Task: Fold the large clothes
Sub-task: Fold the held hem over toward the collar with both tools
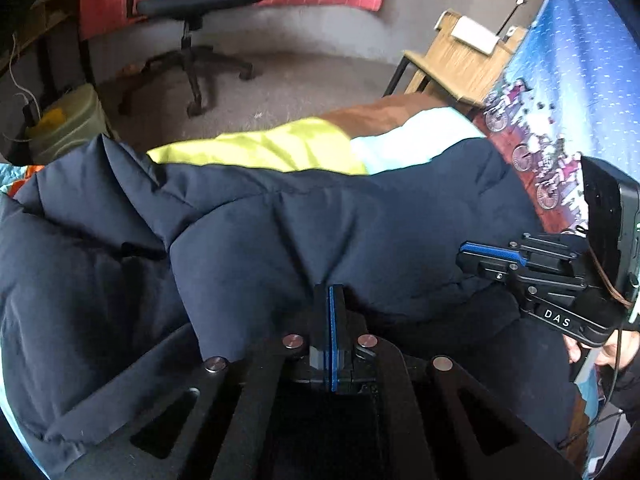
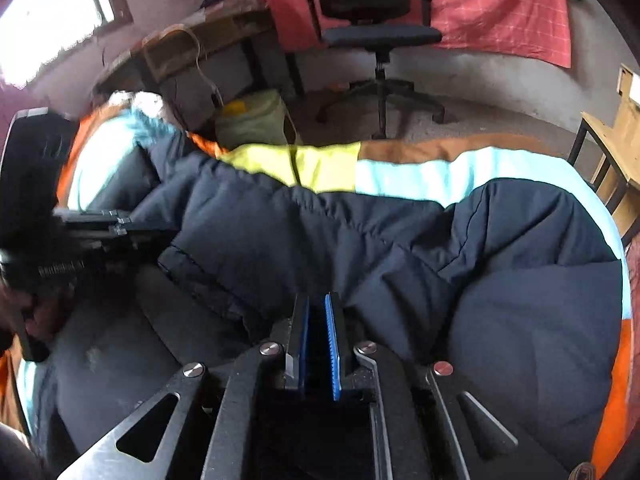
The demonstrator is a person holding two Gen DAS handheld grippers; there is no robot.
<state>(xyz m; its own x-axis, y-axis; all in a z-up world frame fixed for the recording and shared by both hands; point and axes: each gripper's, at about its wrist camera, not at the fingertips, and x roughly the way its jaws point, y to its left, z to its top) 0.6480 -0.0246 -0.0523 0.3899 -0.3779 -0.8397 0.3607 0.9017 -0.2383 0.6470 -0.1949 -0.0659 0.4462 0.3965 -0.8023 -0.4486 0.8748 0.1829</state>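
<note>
A large navy padded jacket (image 1: 320, 216) lies across a bed with a colour-block cover (image 1: 280, 144). My left gripper (image 1: 331, 292) is shut, its pads pinched on the jacket's near edge. My right gripper (image 1: 480, 258) shows at the right of the left wrist view, closed on the jacket fabric. In the right wrist view the jacket (image 2: 400, 240) fills the middle. My right gripper (image 2: 318, 304) holds a fold of jacket cloth between nearly closed jaws. My left gripper (image 2: 132, 226) shows at the left, gripping the jacket's edge.
A black office chair (image 2: 376, 36) stands on the grey floor beyond the bed. A wooden side table (image 1: 460, 64) is at the bed's right. A pale green bin (image 2: 256, 120) and a desk (image 2: 200, 40) are at the left. A blue patterned wall hanging (image 1: 580, 80) borders the right.
</note>
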